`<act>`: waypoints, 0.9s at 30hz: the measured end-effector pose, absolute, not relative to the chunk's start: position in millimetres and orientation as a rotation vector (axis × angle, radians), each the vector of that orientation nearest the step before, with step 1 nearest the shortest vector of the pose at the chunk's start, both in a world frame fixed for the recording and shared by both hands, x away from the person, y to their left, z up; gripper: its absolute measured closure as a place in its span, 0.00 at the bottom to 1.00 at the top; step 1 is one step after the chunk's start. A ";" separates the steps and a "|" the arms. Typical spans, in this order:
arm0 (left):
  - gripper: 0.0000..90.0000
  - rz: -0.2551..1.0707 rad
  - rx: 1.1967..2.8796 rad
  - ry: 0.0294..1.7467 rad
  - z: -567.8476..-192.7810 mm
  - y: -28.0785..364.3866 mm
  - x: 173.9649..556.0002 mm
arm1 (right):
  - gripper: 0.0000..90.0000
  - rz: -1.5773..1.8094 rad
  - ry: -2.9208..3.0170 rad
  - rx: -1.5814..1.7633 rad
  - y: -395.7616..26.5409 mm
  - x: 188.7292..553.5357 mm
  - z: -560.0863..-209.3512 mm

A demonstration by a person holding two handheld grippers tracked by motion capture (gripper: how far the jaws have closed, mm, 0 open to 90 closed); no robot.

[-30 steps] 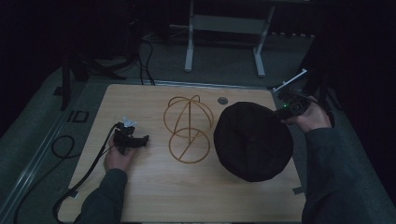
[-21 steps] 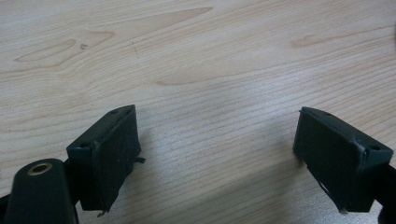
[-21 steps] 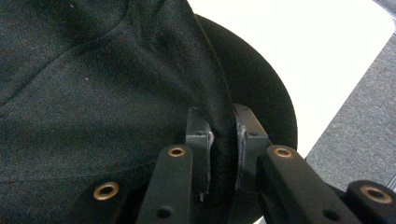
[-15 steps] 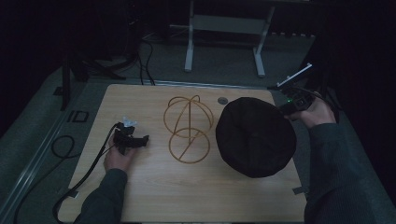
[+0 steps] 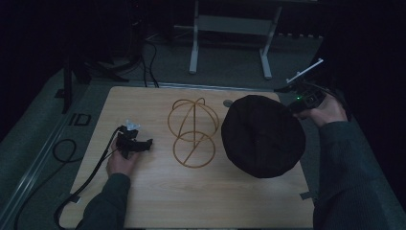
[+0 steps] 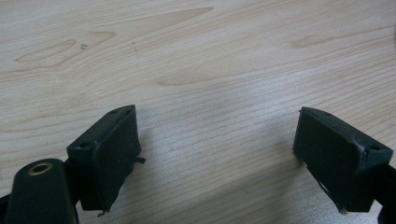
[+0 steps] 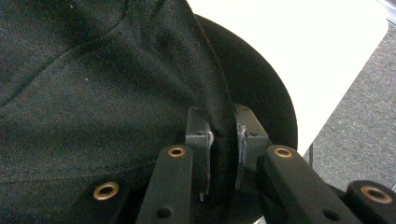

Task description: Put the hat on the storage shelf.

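Wooden table (image 5: 158, 201): left gripper (image 6: 217, 154) rests low, jaws apart; right gripper (image 7: 223, 140) raised, pinching black hat (image 5: 263, 136).

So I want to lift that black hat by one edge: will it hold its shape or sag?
Probably sag somewhat: the black hat is woven fabric, and it creases where the right tongs pinch a fold. It looks light. The cloth seems grippy, so slipping is unlikely.

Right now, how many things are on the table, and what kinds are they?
Black hat: 1
Gold wire stand: 1
Hand-held gripper: 2, left hand-held gripper and right hand-held gripper, which pinches the hat
Small grey round spot on the table: 1
Total: 5
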State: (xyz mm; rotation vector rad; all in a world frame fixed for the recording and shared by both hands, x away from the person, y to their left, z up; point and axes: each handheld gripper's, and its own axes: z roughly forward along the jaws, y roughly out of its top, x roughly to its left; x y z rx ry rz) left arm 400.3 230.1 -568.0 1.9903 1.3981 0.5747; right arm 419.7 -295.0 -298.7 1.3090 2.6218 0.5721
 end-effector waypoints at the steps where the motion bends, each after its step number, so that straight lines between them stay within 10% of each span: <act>1: 0.16 0.575 1.991 1.398 -568.0 230.1 400.3 | 0.88 0.571 2.620 1.310 -295.1 420.1 -298.2; 27: 0.16 0.575 1.990 1.398 -568.0 230.1 400.2 | 0.88 0.597 2.600 1.376 -295.2 424.8 -280.9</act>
